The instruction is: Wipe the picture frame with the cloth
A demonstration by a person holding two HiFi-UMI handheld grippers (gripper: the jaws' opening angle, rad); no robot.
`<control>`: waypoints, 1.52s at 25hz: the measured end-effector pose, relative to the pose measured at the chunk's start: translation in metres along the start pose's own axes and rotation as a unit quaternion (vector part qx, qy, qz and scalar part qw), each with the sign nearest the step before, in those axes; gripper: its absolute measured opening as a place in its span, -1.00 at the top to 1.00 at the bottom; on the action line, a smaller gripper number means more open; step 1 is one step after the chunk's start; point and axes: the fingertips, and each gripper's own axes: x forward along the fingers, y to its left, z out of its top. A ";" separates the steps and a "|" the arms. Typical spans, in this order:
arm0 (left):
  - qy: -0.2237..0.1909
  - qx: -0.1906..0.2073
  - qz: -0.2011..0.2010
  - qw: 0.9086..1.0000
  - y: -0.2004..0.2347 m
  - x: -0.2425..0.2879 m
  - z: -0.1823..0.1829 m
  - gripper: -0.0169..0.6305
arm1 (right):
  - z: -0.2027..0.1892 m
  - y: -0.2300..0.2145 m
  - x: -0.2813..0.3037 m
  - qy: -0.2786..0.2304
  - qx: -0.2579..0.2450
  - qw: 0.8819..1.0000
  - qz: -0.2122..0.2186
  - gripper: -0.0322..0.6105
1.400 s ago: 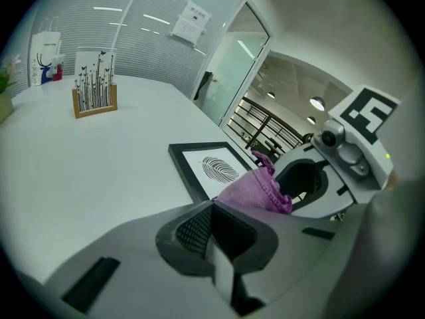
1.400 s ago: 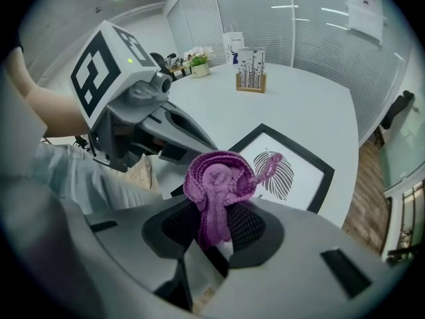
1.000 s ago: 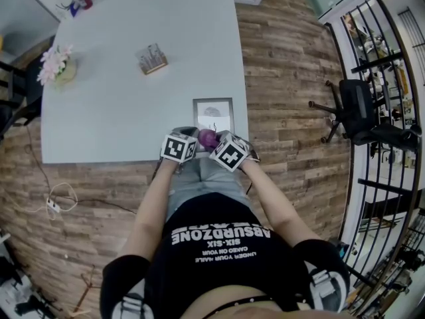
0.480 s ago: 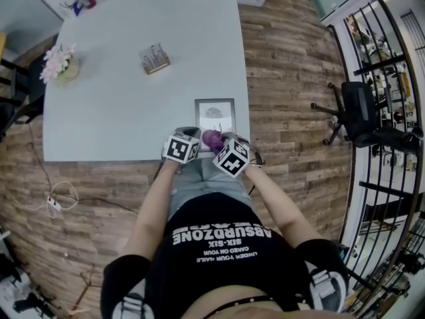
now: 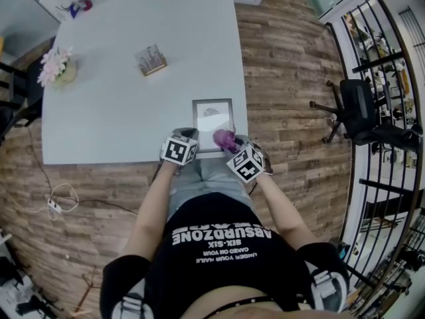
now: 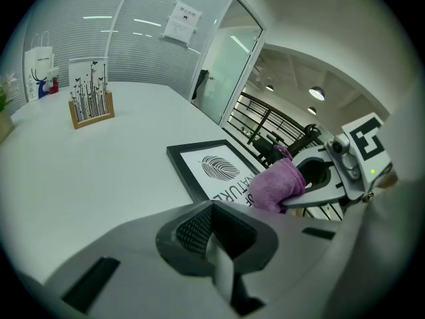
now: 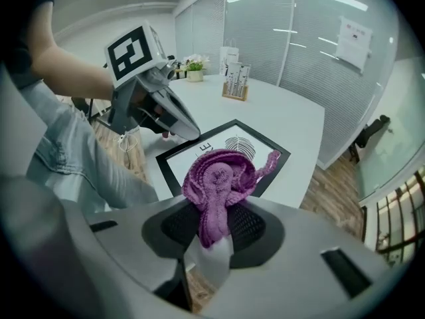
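You are pinching the soft, bunched cloth in your right gripper, holding it over the near edge of the frame, which is lying flat by the worktop's near corner. Your left gripper is closed on nothing, waiting beside the frame's near left corner. The frame is looking light and slippery (probably glazed), so steadying its stiff border seems wise.

Bright, even light comes down from the ceiling lights, leaving only soft, faint shadows on the pale table. Both gripper views bulge fisheye-style with black corners and blurred near parts. The head view bends the floor at its edges.
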 end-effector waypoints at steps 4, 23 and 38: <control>0.000 -0.001 0.000 1.000 -0.001 0.001 -0.002 0.91 | -0.002 -0.001 0.003 -0.032 0.062 0.998 -0.009 0.53; -0.008 -0.001 -0.004 1.000 -0.002 0.002 0.000 0.91 | 0.000 -0.003 0.006 -0.066 0.084 0.994 -0.017 0.53; -0.006 0.000 0.005 1.000 -0.006 0.000 0.000 0.91 | -0.002 -0.003 0.004 -0.074 0.083 0.994 -0.018 0.53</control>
